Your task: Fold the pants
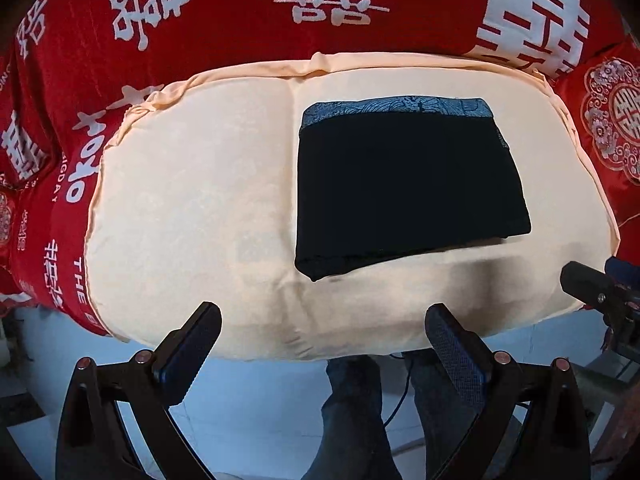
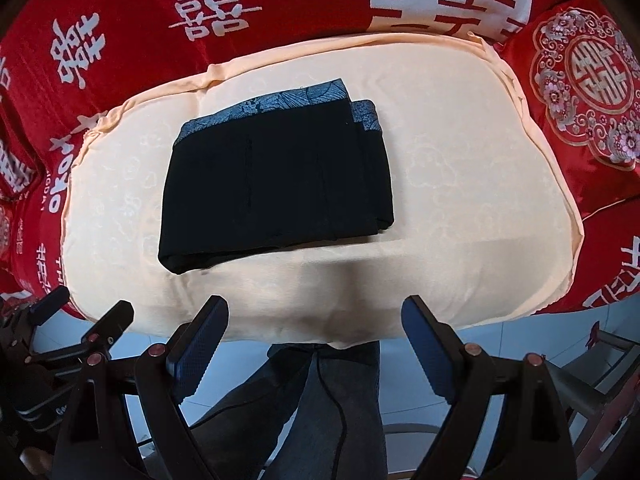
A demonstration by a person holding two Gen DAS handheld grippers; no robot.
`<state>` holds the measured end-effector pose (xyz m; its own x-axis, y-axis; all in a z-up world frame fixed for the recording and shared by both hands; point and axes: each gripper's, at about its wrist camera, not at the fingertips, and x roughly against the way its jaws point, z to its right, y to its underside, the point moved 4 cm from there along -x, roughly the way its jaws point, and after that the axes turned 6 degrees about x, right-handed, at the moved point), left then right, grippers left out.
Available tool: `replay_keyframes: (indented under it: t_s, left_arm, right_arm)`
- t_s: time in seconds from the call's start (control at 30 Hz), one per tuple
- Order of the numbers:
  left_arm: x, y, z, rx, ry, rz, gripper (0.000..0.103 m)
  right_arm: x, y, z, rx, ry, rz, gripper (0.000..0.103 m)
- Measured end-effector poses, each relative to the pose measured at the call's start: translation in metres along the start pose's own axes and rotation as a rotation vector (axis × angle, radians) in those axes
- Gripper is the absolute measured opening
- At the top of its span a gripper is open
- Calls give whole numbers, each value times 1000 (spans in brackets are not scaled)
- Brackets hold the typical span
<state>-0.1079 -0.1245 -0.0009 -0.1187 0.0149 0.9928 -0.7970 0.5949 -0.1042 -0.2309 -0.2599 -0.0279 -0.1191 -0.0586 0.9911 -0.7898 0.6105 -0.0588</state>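
Your left gripper (image 1: 322, 334) hangs over the near edge of the cream cushion (image 1: 192, 200) with its jaws spread wide and nothing between them; beyond its fingertips you see only bare cushion and, further down, the floor and a person's legs. Moving right, the pants (image 1: 400, 184) lie folded into a compact dark rectangle on the cushion, toward its far right part in the left wrist view, with the patterned blue waistband (image 1: 396, 108) along the far edge and a thick fold at the near left corner. They lie well apart from both tools. The cushion itself rests on a red bedspread (image 1: 240, 12) printed with white characters, with a red embroidered pillow (image 2: 588, 76) off the cushion's far right corner.

Further right, your right gripper (image 2: 316, 332) is likewise wide apart and empty, over the same near edge.

By the look of it, the folding is finished or nearly so, and you are in the release and pull-away step. The layers sit slightly stepped at the right end of the waistband, so if you want a tidier stack, the next move calls for a light nudge there; otherwise simply keep clear of the bundle.

No containers are in view, so nothing to report inside any.
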Motion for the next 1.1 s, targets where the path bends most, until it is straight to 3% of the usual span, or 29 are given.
replay_keyframes:
  t_s: [1.1]
  left_arm:
    - [9, -1, 8, 1, 0, 13, 102]
  right_arm:
    - [6, -9, -13, 44, 38, 5, 90]
